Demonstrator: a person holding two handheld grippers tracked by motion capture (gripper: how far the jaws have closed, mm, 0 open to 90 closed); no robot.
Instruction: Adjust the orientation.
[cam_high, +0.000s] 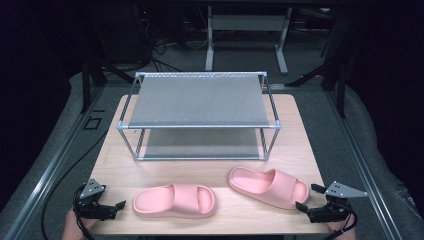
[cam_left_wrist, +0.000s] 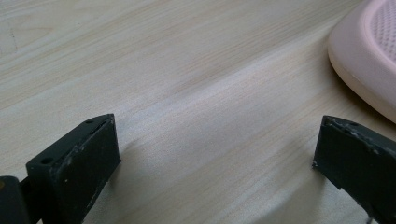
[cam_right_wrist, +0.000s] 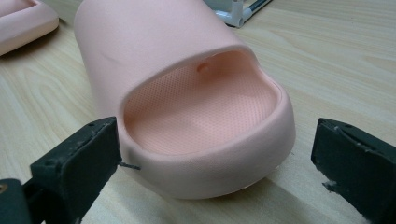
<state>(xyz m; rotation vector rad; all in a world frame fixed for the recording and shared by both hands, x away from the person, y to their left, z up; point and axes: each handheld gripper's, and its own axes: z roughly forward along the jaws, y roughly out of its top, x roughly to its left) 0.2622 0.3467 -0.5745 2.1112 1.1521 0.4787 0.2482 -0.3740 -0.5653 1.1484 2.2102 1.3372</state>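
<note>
Two pink slide slippers lie on the wooden table (cam_high: 115, 165). The left slipper (cam_high: 175, 201) rests near the front edge, and its rim (cam_left_wrist: 369, 60) shows at the right of the left gripper view. The right slipper (cam_high: 267, 186) lies at a slight angle. My left gripper (cam_high: 119, 210) (cam_left_wrist: 217, 123) is open at the front left corner, with bare wood between its jaws. My right gripper (cam_high: 306, 196) (cam_right_wrist: 215, 123) is open at the front right. The right slipper's open end (cam_right_wrist: 187, 93) sits between its jaws; the left jaw is very close to it and the right jaw stands apart.
A two-tier metal shoe rack (cam_high: 200, 100) with grey fabric shelves stands at the back of the table, and one foot of it (cam_right_wrist: 233, 14) shows in the right gripper view. The other slipper (cam_right_wrist: 23, 23) lies beyond. Desk legs and cables fill the dark floor behind.
</note>
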